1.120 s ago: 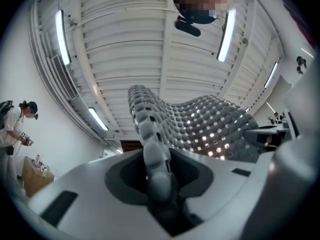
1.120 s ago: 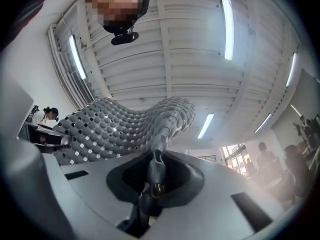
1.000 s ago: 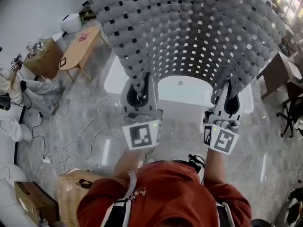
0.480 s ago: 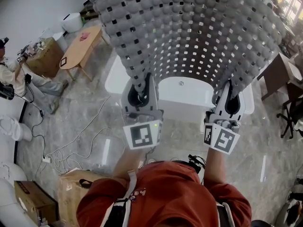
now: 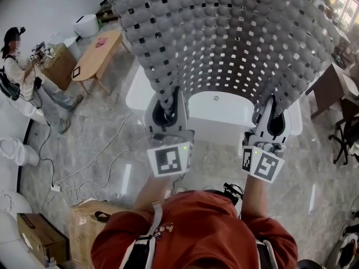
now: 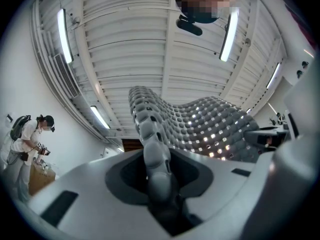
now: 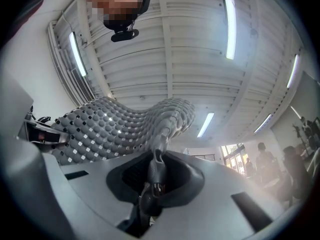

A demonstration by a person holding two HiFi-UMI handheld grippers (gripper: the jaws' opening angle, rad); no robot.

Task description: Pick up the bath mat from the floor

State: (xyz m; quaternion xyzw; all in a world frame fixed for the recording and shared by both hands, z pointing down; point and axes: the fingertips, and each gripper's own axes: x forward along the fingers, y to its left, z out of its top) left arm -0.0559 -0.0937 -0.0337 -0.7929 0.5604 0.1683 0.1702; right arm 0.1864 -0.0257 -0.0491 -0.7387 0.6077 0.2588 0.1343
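The grey bath mat [image 5: 224,38], covered in round bumps and square holes, hangs spread out high in front of me, held up by two corners. My left gripper [image 5: 166,106] is shut on the mat's left corner [image 6: 155,154], which runs up between its jaws. My right gripper [image 5: 271,112] is shut on the right corner [image 7: 156,169], pinched thin between its jaws. Both grippers point upward, and light shines through the mat's holes in both gripper views. The mat's top edge is cut off in the head view.
A white bathtub [image 5: 219,110] stands on the marble floor behind the mat. At the left are a wooden table [image 5: 95,58], a person [image 5: 22,77] by a cardboard box [image 5: 53,66], and loose cables [image 5: 84,172]. A dark desk [image 5: 331,88] stands at the right.
Both grippers and the mat stay still. The person at the far left has stood up and come further into view beside the cardboard box.
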